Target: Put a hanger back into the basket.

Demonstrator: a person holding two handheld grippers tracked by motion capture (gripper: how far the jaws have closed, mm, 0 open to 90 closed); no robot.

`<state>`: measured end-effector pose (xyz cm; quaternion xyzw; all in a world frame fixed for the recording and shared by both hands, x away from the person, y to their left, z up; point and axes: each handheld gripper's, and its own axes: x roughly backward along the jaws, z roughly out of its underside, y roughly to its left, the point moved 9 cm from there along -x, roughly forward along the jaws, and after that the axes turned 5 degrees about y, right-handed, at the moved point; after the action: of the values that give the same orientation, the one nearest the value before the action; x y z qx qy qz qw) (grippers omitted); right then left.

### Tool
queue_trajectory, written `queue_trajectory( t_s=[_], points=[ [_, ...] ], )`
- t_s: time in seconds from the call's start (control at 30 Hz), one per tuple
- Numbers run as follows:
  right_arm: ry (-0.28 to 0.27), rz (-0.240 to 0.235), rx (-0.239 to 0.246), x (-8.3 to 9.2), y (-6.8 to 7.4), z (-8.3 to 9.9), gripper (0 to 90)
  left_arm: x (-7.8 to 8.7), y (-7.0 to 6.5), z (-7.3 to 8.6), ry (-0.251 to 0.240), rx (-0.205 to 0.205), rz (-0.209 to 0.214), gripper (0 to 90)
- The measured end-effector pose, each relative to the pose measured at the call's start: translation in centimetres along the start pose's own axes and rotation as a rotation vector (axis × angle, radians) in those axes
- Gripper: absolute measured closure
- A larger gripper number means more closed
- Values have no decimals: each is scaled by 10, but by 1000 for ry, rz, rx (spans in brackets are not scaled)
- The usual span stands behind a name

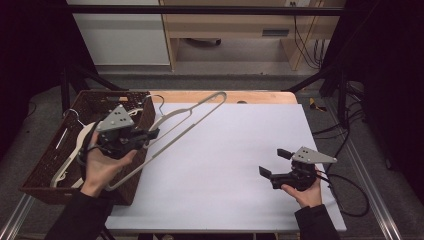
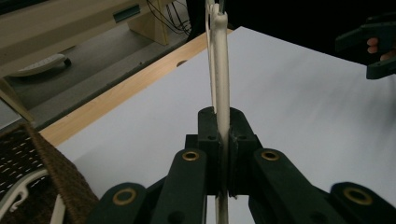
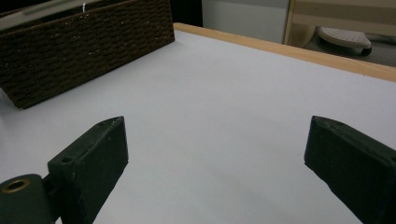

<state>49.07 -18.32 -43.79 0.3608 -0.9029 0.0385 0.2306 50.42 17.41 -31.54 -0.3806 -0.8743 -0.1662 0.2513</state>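
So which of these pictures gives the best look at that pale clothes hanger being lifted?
The high view: the whole hanger shows there, slanting from the left gripper out over the white table. The left gripper view shows one edge-on strip of it clamped between the jaws. The right gripper view looks at the basket instead.

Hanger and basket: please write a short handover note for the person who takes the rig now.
Left gripper: shut on the cream hanger, held up at a slant, its far end over the white table top.
Right gripper: open, nothing between its jaws, low over the table top on the right side.
Wicker basket: at the table's left edge, with more hangers inside.
Done: one hanger is gripped and up out of the basket.
Left: probably set it on the table, perhaps with the right gripper's help.
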Motion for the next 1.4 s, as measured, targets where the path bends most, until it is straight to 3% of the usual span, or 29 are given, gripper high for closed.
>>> queue_trajectory(
  t_s=[0.3,0.6,1.07,1.27,1.4],
  points=[
    [13,12,1,2,-1,6,56,40,41,3,-20,37,-67,866],
    [18,15,7,1,-1,6,55,62,92,33,-18,72,-123,865],
    [25,14,6,-1,-1,7,55,70,154,98,48,171,-177,865],
    [24,15,6,0,-1,7,54,68,167,117,57,222,-180,865],
    [28,16,10,0,-1,8,55,64,170,121,79,235,-181,865]
  ],
)
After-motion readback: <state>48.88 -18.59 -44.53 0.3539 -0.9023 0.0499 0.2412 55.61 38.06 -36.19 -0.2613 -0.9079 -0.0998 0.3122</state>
